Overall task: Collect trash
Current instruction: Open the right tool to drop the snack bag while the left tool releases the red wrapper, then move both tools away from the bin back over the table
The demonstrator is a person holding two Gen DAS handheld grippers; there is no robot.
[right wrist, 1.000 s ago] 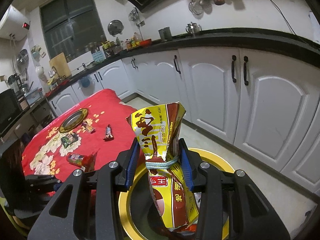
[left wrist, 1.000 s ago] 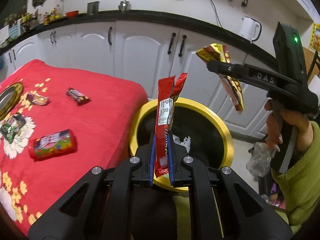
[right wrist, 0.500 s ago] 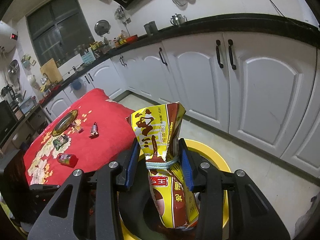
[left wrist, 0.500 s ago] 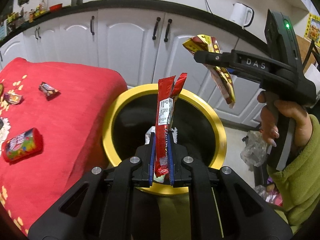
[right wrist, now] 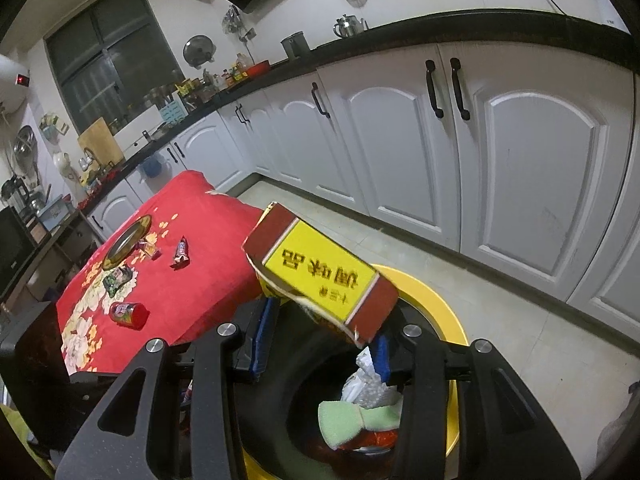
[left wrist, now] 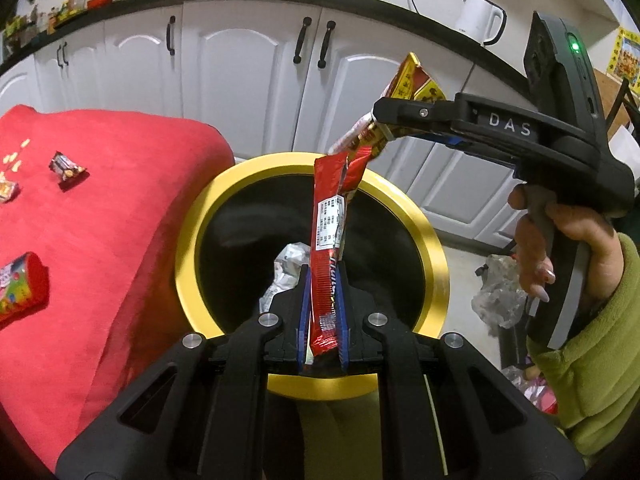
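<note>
Left claw (left wrist: 323, 312) clamped tight on red wrapper (left wrist: 329, 240) over yellow-rimmed bin (left wrist: 434, 256), right claw (right wrist: 320, 336) parted, yellow-and-brown packet (right wrist: 320, 276) tipping loose between its fingers

Dim indoor light; strong fisheye warping

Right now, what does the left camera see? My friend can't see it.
The left gripper pinches a red wrapper above a yellow-rimmed bin. Beside it, the right gripper holds a yellow packet.
</note>
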